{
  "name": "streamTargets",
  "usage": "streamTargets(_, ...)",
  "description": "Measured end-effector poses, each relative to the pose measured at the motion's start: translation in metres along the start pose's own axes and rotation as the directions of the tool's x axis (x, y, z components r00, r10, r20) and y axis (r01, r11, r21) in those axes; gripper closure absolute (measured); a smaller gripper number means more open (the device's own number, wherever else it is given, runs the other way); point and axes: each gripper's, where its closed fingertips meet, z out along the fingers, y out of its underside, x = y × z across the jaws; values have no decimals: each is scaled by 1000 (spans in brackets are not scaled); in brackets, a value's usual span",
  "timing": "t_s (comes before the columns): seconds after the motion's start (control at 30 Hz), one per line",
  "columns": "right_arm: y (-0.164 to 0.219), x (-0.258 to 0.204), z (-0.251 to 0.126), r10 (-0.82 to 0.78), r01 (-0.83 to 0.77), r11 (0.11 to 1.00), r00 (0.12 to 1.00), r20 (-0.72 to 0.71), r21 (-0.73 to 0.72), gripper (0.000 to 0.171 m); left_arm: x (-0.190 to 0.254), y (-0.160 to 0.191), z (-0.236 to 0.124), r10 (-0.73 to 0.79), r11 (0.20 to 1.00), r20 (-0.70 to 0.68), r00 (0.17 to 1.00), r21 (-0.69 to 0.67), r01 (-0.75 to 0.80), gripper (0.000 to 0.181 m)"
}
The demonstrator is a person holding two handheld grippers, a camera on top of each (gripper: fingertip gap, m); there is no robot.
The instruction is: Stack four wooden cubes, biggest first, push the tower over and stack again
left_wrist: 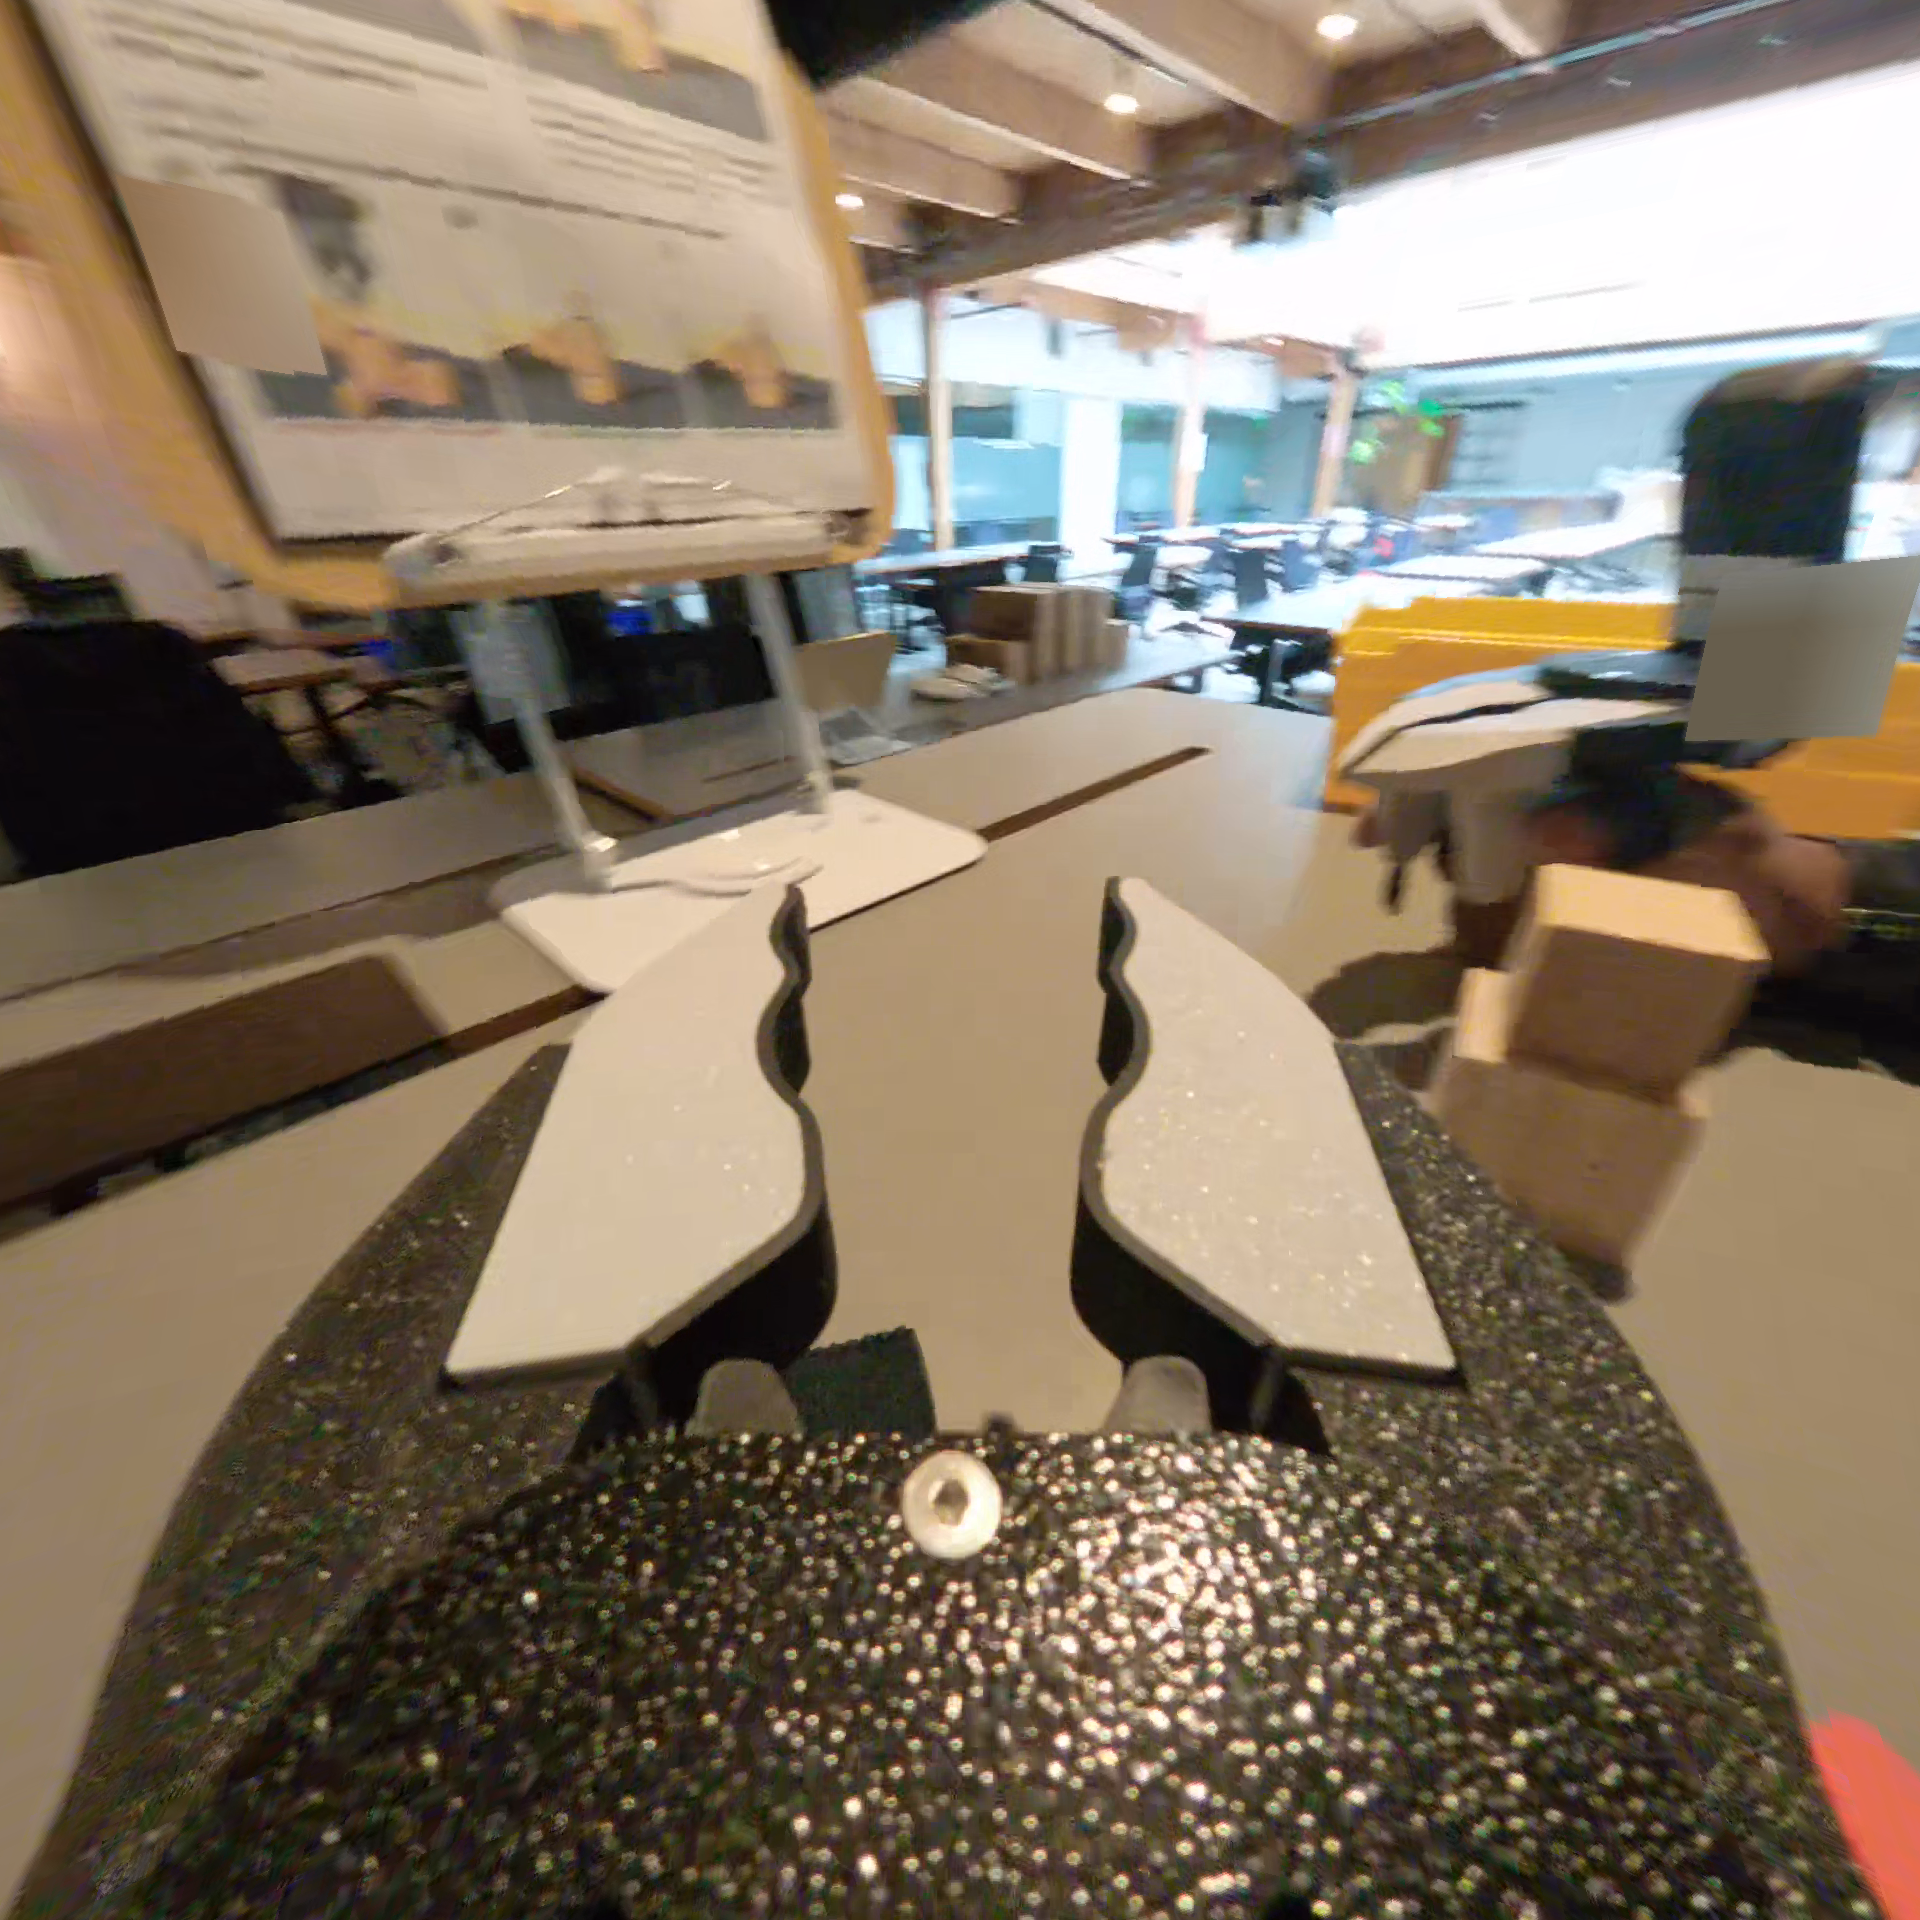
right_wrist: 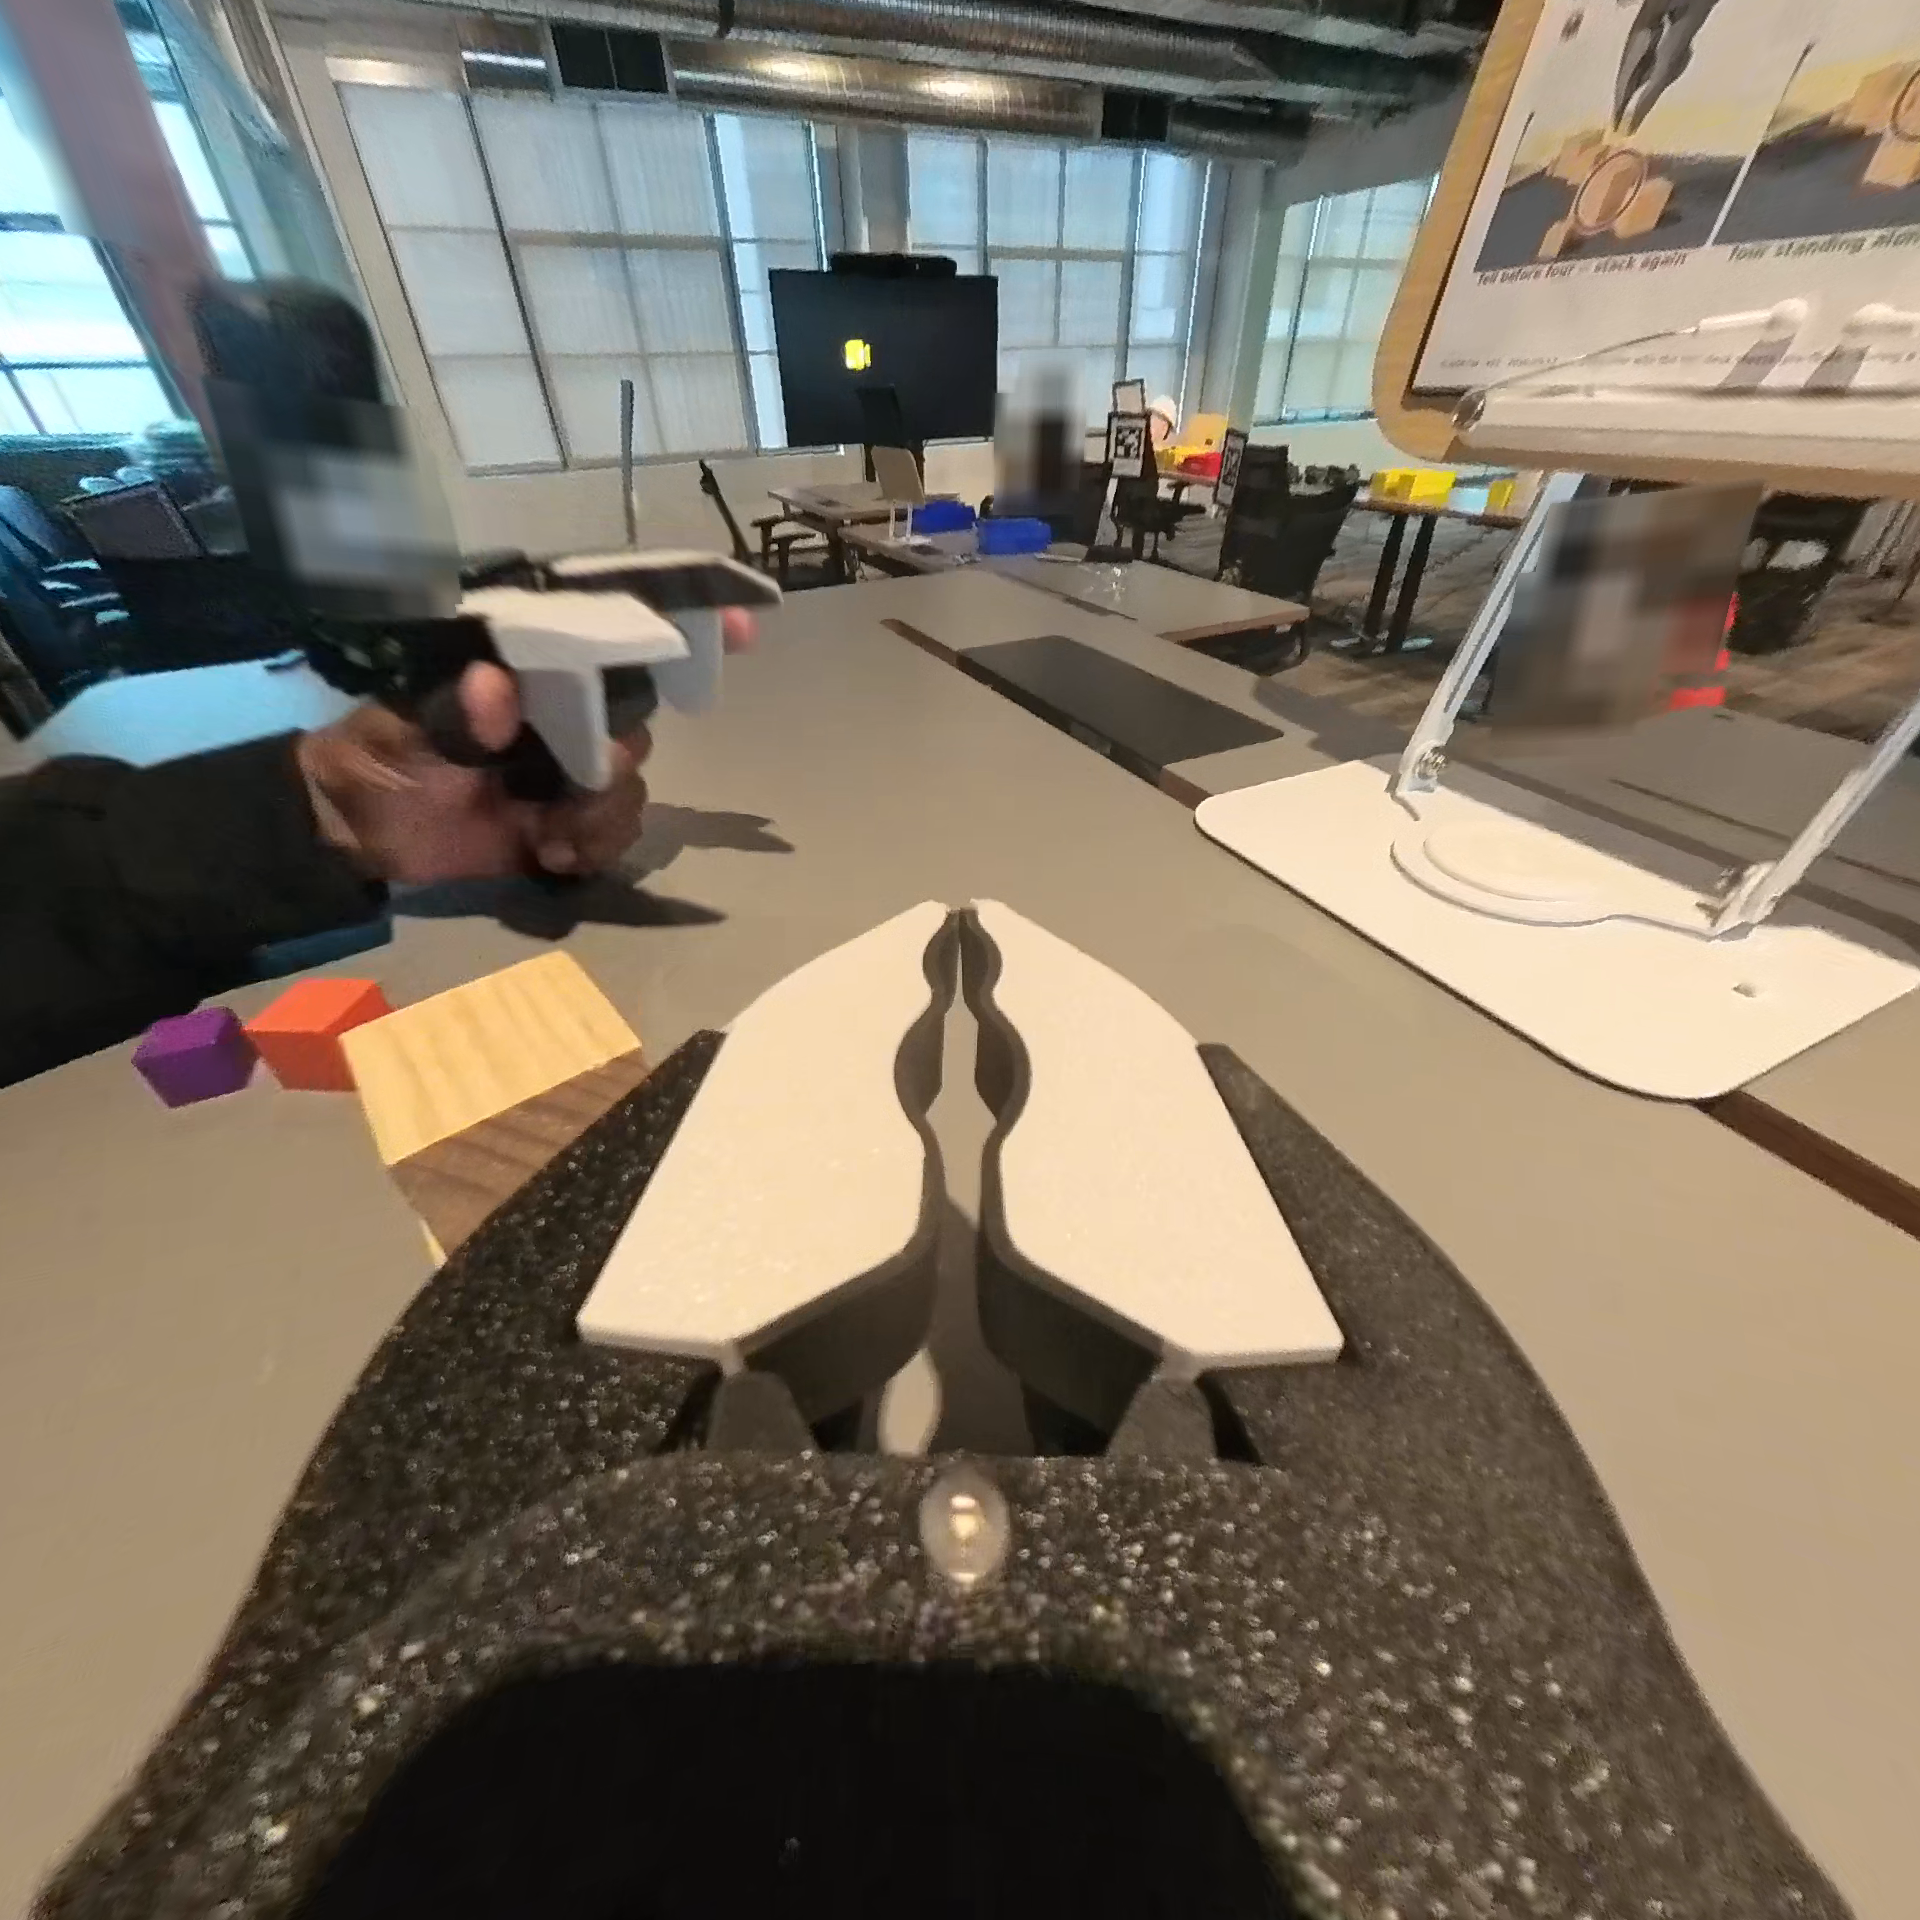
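On the right edge of the left wrist view, two pale wooden cubes [left_wrist: 1590,1049] sit stacked on the grey table [left_wrist: 956,1039], the upper one skewed across the lower, well off to the right of the left gripper [left_wrist: 951,925]. Its jaws stand spread apart with nothing between them, pointing past the stack toward the white document stand [left_wrist: 748,873]. Beyond the cubes the right gripper [left_wrist: 1455,748] shows, blurred.

In the right wrist view, the right gripper [right_wrist: 961,914] has its jaws pressed together at the tips and empty. A light-topped, dark-sided wooden block [right_wrist: 488,1060] lies just left of them, partly hidden by the gripper body, with an orange cube [right_wrist: 312,1029] and a smaller purple cube [right_wrist: 192,1049] in a row further left. I'd judge the right gripper nearer; the coming move turns on swinging left, as the small cubes lie left of both jaws' lines
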Motion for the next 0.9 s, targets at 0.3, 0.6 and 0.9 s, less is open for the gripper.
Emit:
streamTargets(0.3,-109,-94,-36,-160,126,940,983,85,318,171,-24,-9,9,-123,988,31,992,101,120,128)
streamTargets(0.6,21,-212,57,-127,140,960,989,68,-241,158,-29,-8,23,-159,982,6,987,103,158,129)
streamTargets(0.9,72,-202,76,-1,26,863,999,51,-505,143,-27,-7,26,-152,984,-5,988,89,152,132)
